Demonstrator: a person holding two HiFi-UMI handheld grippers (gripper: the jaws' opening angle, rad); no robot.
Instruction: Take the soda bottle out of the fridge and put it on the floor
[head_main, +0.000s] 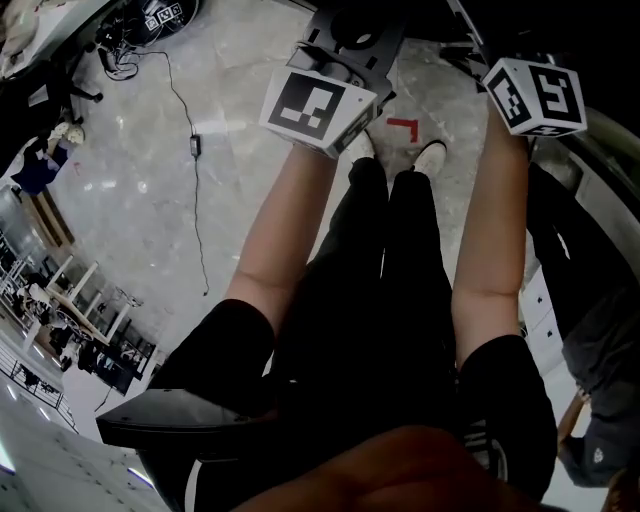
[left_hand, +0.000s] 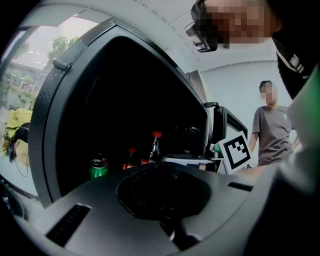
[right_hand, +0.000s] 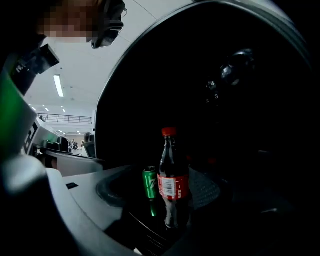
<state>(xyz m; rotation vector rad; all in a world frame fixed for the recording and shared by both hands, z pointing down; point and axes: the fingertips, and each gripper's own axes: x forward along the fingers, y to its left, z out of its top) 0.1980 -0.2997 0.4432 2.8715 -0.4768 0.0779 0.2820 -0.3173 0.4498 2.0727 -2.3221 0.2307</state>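
- the tall dark glass-look soda bottle (right_hand: 173, 180), with its red cap and red wrap label, stands upright inside the black fridge cavity (right_hand: 240, 100), dead centre in the right gripper view.
- a small green metal can (right_hand: 149, 183) sits just beside the bottle on its left. the shelf under it is glossy enough to mirror the green.
- right gripper (right_hand: 160, 235): smooth grey plastic shell on the left and a dotted mesh texture to the right of the bottle. honestly too dark to say whether the jaws clamp the bottle or stand free of it.
- left gripper (left_hand: 167, 200): rounded matte grey housing around a dark hollow. the jaws are lost in that shadow, so i can't tell their state.
- from the left gripper view the bottle (left_hand: 155, 145) and can (left_hand: 98, 168) show deep in the fridge.
- head view: both checkered marker cubes (head_main: 317, 108) hang over the polished grey marbled floor (head_main: 150, 200).
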